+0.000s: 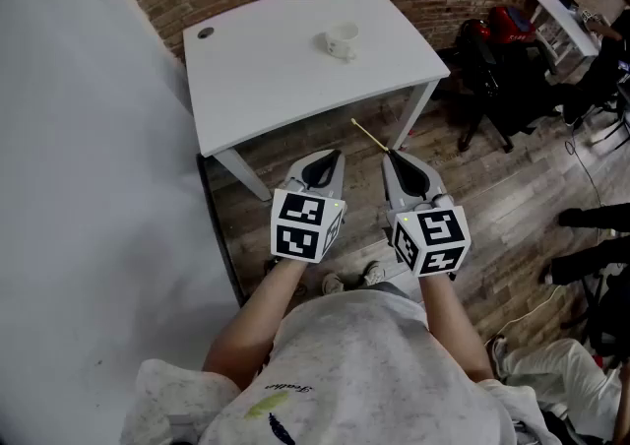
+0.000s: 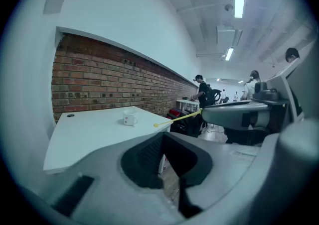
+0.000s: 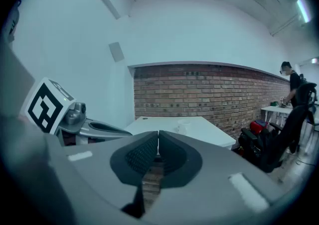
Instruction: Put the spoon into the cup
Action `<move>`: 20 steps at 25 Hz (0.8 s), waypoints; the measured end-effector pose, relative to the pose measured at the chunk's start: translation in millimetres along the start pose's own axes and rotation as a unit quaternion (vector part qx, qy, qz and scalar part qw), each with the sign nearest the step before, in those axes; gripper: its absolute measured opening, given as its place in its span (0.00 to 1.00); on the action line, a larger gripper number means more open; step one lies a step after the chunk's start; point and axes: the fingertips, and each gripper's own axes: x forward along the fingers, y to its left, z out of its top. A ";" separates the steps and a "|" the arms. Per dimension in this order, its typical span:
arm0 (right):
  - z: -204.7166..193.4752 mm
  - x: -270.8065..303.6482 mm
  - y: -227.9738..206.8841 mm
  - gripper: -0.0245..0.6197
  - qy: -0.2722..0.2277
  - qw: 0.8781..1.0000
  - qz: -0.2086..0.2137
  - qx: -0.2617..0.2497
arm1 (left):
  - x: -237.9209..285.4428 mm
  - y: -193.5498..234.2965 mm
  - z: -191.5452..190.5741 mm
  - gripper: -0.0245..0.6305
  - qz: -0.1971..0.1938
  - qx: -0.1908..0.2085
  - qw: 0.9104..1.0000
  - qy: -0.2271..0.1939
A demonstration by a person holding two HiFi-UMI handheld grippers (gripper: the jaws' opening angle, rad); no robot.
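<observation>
One hand-held gripper (image 1: 392, 154), the right, pinches the spoon (image 1: 369, 134) tight.

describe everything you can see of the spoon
The spoon is a thin, pale yellow stick, plastic or wood by its look, with a small rounded bowl at its far end. The right gripper clamps its handle end between shut jaws. It juts forward and leftward in the air toward the table, touching nothing else.

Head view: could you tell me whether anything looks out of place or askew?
Nothing stands out: the cup stands upright on the table, and the right gripper holds the spoon in shut jaws.
</observation>
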 end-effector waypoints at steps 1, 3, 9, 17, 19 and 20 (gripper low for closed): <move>-0.7 0.4 -0.7 0.06 0.000 1.000 -0.001 0.000 | 0.6 -0.8 -0.4 0.03 -0.001 0.000 1.000 0.000; -1.4 1.4 -1.8 0.06 -0.002 1.000 -0.003 -0.001 | 2.3 -1.7 -1.2 0.03 -0.003 0.001 1.000 0.001; -3.2 11.2 -7.8 0.06 -0.005 1.000 -0.002 0.003 | 12.2 3.4 0.0 0.03 -0.002 0.003 1.000 0.001; -4.9 38.4 -32.5 0.06 -0.004 1.000 0.007 0.018 | 41.0 17.3 2.0 0.03 0.010 -0.003 1.000 0.008; -3.9 49.1 -41.7 0.06 -0.005 1.000 0.011 0.019 | 52.5 22.0 3.7 0.03 0.014 -0.004 1.000 0.010; -2.7 54.7 -46.6 0.06 -0.006 1.000 0.013 0.019 | 58.6 24.6 5.3 0.03 0.016 -0.004 1.000 0.010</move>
